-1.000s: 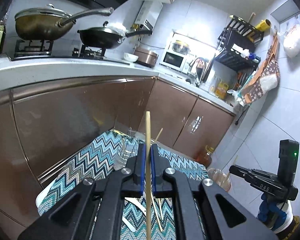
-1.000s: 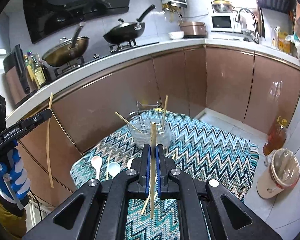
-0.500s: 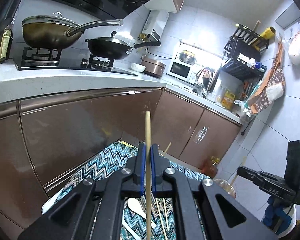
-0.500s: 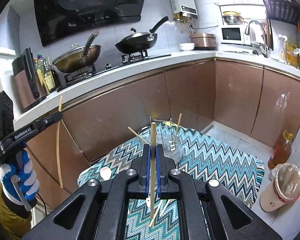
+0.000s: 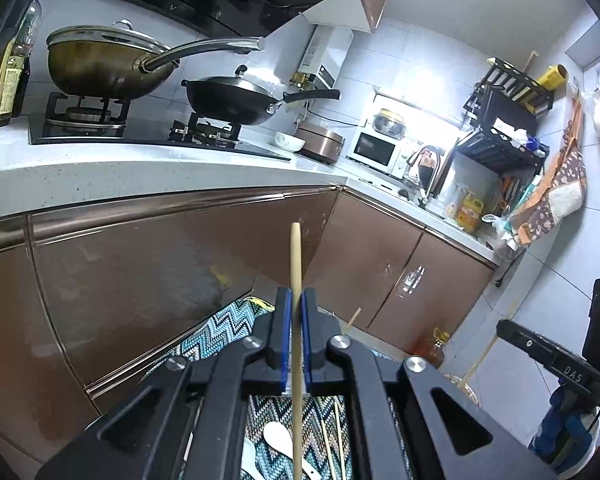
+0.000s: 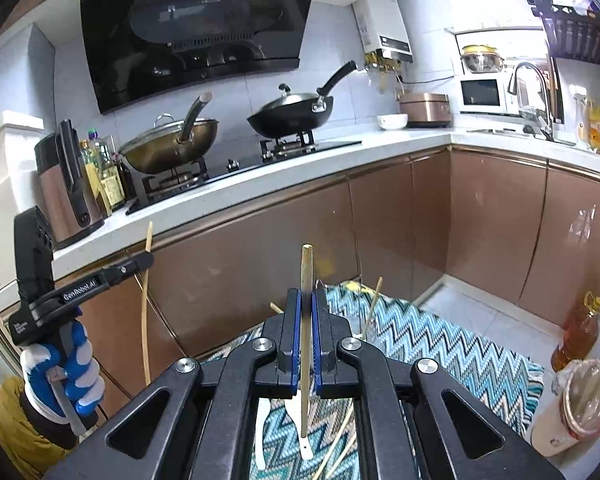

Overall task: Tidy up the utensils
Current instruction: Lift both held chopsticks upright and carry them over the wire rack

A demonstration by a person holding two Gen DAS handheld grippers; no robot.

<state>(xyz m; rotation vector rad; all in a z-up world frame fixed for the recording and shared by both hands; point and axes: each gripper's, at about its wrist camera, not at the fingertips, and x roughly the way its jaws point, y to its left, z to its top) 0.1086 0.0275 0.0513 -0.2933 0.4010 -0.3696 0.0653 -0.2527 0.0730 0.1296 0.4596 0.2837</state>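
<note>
Overhead, each tongs clenched on one chopstick: left tongs (image 5: pixel 296 336), right tongs (image 6: pixel 307 332); two chopsticks (image 6: pixel 371 307) in glass holder (image 6: pixel 366 326)

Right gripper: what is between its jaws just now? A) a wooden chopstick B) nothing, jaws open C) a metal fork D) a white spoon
A: the right gripper is shut on an upright wooden chopstick, while white spoons lie on the zigzag cloth below.

Upright wooden chopstick (image 6: pixel 306 320) between clamped jaws above zigzag-patterned cloth (image 6: pixel 440 344)

Two pans (image 6: pixel 168 148) sit on the stove (image 6: pixel 236 166); microwave (image 6: pixel 482 96) beyond.
</note>
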